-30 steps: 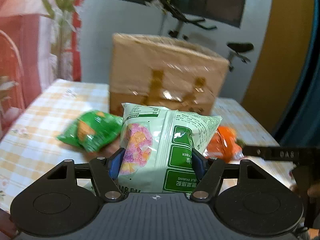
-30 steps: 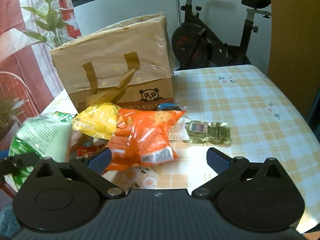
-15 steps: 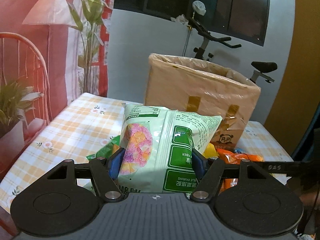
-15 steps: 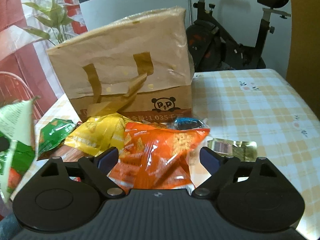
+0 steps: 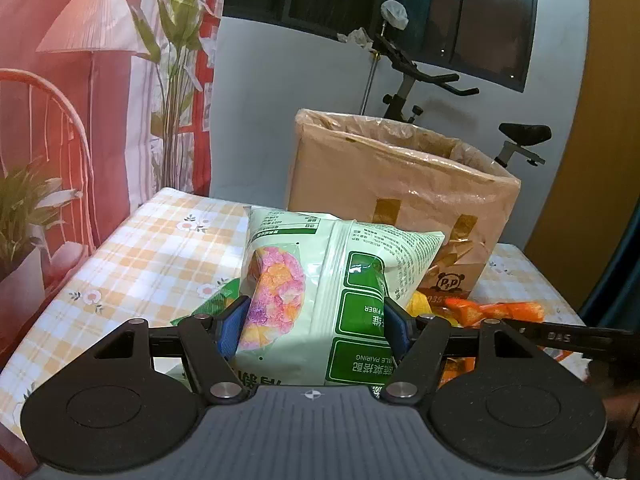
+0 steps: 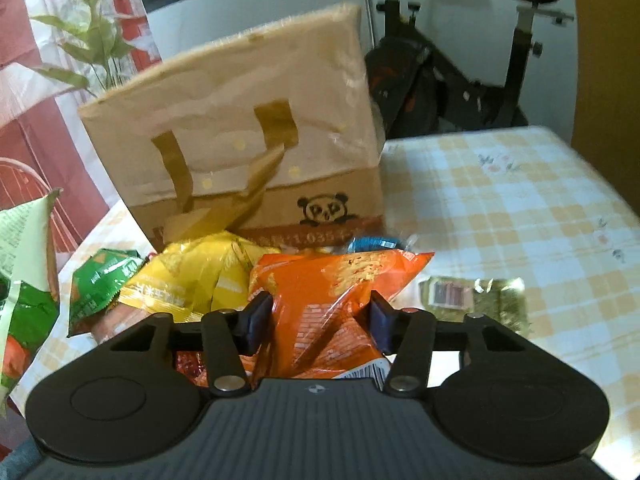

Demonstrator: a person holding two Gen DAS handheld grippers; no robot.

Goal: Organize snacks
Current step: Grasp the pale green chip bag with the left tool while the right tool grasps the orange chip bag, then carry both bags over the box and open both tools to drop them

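Left gripper [image 5: 314, 322] in matte black plastic, two round side discs, ribbed dark grey base with a small crosshair mark, silver screws at the hinges, blue fingers [image 5: 230, 326], right gripper [image 6: 320, 320] of the same build

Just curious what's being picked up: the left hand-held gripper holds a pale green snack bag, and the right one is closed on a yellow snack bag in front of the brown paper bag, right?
Not quite. The right wrist view shows the right hand-held gripper closed on the orange snack bag; the yellow snack bag lies beside it. The left hand-held gripper does hold the pale green snack bag, before the brown paper bag.
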